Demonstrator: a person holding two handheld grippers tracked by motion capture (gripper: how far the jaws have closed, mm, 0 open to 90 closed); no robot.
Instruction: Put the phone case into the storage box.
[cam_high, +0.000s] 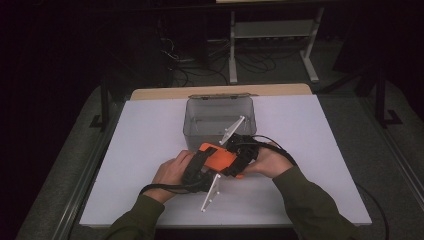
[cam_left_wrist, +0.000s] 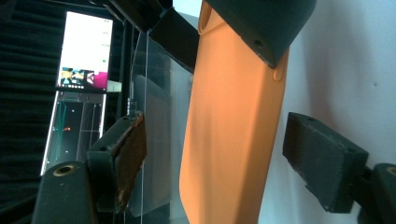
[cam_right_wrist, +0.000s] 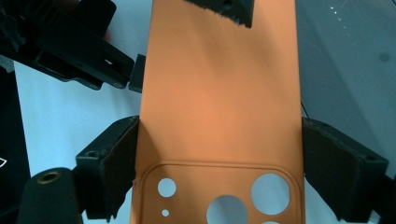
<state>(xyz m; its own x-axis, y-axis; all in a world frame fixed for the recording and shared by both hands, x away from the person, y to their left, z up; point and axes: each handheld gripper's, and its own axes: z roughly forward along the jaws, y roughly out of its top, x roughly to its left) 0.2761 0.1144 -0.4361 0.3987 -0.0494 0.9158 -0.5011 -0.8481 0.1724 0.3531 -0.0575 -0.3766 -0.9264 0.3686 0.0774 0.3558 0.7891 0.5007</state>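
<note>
White tabletop (cam_high: 150, 150) under a dark room, with cables and a pale metal frame on the floor behind it.

Item one: flat orange silicone phone case (cam_high: 217, 157), with camera cut-outs at one end, held off the surface just in front of the clear rectangular plastic bin (cam_high: 220, 120), between your two tools.

Item two: your right gripper (cam_right_wrist: 219, 154), coming in from the bin's near right side. Its black padded jaws press on the two long edges of the case at the camera-cut-out end; it is clamped on the case.

Item three: your left gripper (cam_left_wrist: 210, 154), coming in from the bin's near left side, at the case's other end. Its jaws straddle the case; in the left gripper view both pads stand clear of the orange sides, so they are apart and not gripping.

Item four: clear bin itself, standing at the far middle of the tabletop, lid hinged back.
</note>
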